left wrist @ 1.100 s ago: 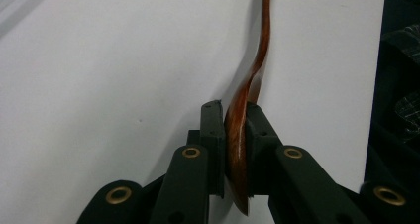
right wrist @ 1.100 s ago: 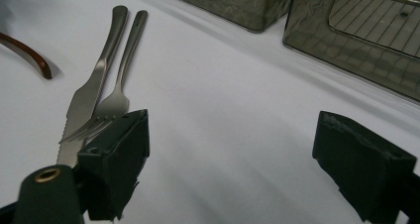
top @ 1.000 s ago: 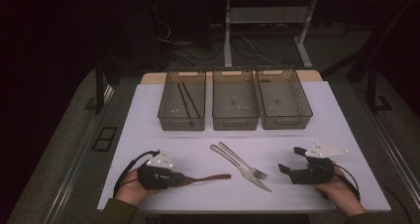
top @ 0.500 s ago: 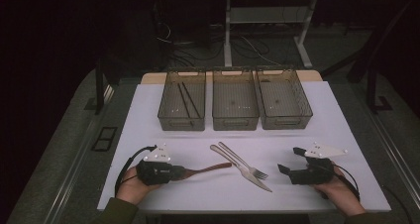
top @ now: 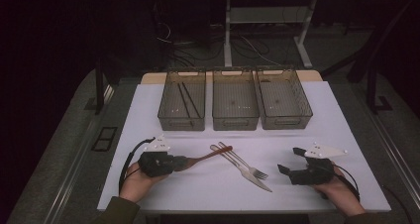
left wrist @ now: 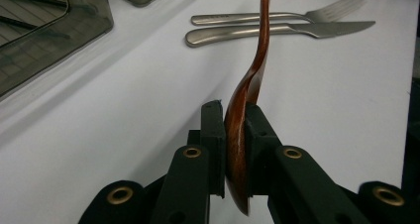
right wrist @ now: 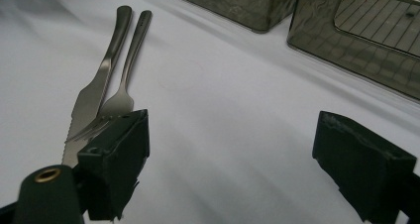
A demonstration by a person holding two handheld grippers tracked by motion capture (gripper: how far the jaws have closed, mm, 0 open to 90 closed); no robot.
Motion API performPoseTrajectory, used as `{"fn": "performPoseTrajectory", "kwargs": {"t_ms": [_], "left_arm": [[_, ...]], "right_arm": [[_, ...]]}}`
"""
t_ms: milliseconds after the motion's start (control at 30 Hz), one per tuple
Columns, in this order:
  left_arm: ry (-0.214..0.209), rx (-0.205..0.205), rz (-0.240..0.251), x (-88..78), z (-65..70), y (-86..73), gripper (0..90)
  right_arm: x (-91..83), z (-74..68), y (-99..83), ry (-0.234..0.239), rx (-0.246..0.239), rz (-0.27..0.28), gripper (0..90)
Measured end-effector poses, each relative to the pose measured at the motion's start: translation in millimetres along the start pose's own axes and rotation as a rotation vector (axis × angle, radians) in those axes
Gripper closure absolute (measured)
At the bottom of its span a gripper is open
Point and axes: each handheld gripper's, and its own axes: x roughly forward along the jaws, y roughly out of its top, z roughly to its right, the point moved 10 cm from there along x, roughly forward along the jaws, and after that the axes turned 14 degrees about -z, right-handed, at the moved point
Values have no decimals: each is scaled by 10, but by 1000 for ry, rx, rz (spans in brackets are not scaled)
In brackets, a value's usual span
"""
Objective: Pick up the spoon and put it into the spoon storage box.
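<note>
My left gripper [top: 179,162] is shut on the bowl end of a brown wooden spoon [top: 210,155], near the table's front left. In the left gripper view the pads [left wrist: 214,135] squeeze the spoon [left wrist: 257,65] edge-on, and its handle runs out toward the steel fork [left wrist: 277,17] and knife [left wrist: 277,31]. The fork [top: 246,163] and knife [top: 241,168] lie side by side on the white table [top: 346,135] at front centre. My right gripper [top: 289,160] stands open at the front right with nothing between its fingers. Its jaws [right wrist: 237,135] point toward the knife [right wrist: 96,92] and fork [right wrist: 128,75].
Three grey mesh bins stand in a row at the back. The left bin [top: 182,122] holds two dark chopsticks [top: 185,100]. The middle bin [top: 235,122] and the right bin [top: 286,121] hold no utensils. The table's front edge runs just before both hands.
The spoon's handle has swung away from the person and lifted toward the fork and knife, with the left gripper shifting slightly. The right gripper has not moved.
</note>
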Motion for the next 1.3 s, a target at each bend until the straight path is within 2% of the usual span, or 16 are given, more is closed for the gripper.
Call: {"fn": "performPoseTrajectory", "kwargs": {"t_ms": [133,333,600,833,1033,1300], "left_arm": [[9,-17,25,6,-25,96,808],[24,-8,45,19,-68,240,807],[36,8,45,44,-95,401,807],[46,-2,55,78,-128,574,808],[69,-13,54,124,-189,780,808],[109,-43,82,125,-307,1113,808]], "right_arm": [[-1,4,2,-1,2,1,139],[-1,3,2,-2,3,1,139],[-1,3,0,-2,4,1,139],[6,4,-7,-1,8,-4,139],[3,6,-7,-2,18,-2,139],[-17,27,-10,-4,21,6,139]]}}
